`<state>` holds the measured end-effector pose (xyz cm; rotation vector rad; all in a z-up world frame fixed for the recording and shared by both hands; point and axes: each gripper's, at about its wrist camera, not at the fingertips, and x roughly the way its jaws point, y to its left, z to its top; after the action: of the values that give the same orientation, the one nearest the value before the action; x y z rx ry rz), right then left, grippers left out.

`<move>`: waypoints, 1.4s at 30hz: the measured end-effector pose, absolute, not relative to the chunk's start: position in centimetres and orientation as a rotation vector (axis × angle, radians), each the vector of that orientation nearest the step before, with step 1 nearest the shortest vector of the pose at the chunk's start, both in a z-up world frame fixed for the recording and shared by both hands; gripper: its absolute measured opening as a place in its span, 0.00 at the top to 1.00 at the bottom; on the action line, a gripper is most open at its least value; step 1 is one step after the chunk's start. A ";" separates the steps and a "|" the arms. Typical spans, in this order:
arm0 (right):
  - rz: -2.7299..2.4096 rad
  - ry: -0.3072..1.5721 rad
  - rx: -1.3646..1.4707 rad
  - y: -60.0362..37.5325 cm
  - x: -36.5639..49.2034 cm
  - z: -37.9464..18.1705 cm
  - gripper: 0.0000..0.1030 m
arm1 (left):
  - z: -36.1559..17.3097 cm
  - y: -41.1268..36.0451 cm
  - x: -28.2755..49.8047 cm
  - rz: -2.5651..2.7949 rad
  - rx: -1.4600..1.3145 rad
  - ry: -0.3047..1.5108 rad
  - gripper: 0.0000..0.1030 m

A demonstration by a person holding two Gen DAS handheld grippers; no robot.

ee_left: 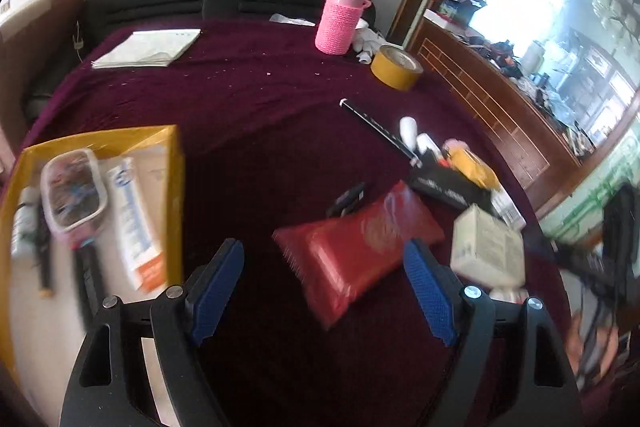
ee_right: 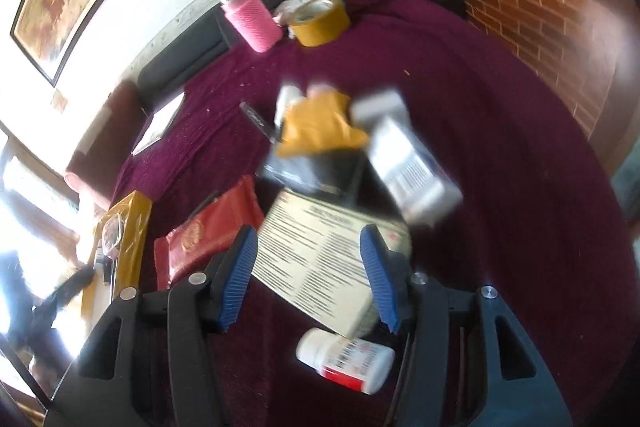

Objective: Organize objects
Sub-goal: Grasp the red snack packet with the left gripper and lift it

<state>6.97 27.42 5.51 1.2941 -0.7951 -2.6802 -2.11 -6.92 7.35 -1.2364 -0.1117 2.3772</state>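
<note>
My left gripper (ee_left: 324,287) is open above a maroon cloth, with a red packet (ee_left: 360,251) lying below and just beyond its blue pads. At left stands a yellow tray (ee_left: 176,163) holding a brush in a clear case (ee_left: 74,191), a white tube box (ee_left: 134,219) and a small bottle. My right gripper (ee_right: 310,275) is open over a cream printed box (ee_right: 316,259); the pads do not visibly press on it. A white pill bottle (ee_right: 346,359) lies on its side below that box. The red packet (ee_right: 208,235) lies to the left.
A heap of a black box (ee_right: 316,171), a yellow pouch (ee_right: 320,127) and a white carton (ee_right: 412,167) lies behind. Farther back are a pink bottle (ee_left: 340,23), a tape roll (ee_left: 396,67), a black stick (ee_left: 376,127) and papers (ee_left: 148,49). A wooden cabinet (ee_left: 500,115) borders the right.
</note>
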 end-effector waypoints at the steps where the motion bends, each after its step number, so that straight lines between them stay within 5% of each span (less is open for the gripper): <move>1: -2.672 -0.810 1.291 27.8 7.3 5.2 0.50 | 6.7 -6.4 -3.4 2.371 -1.251 -0.144 0.25; 10: -2.651 -0.914 1.224 30.3 9.4 4.8 0.50 | 0.7 -3.7 -7.1 2.266 -1.441 -0.283 0.26; 16: -2.604 -0.986 1.203 31.4 8.6 3.4 0.48 | 1.9 -1.1 -0.5 2.008 -1.399 -0.124 0.26; 21: -2.590 -1.016 1.200 31.8 8.5 2.5 0.48 | 4.8 1.9 1.6 2.211 -1.216 0.175 0.25; 32: -2.637 -0.999 1.176 32.9 9.5 2.9 0.48 | 0.3 10.3 1.3 2.268 -1.185 0.544 0.26; 33: -2.644 -0.997 1.170 33.0 9.5 3.1 0.48 | 0.3 10.2 1.5 2.275 -1.188 0.531 0.30; 34: -2.647 -0.994 1.167 33.0 9.4 3.2 0.48 | 0.5 10.0 1.8 2.282 -1.194 0.512 0.49; 36: -2.655 -0.975 1.160 32.9 9.2 3.8 0.48 | 1.4 9.1 2.3 2.274 -1.185 0.471 0.60; 42: -2.680 -0.877 1.135 30.8 8.6 5.6 0.48 | 4.1 4.6 4.5 2.284 -1.141 0.246 0.65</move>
<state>8.61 30.78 5.59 1.1354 -0.8767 -2.6804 4.51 4.58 4.08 -1.1410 0.2465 2.2837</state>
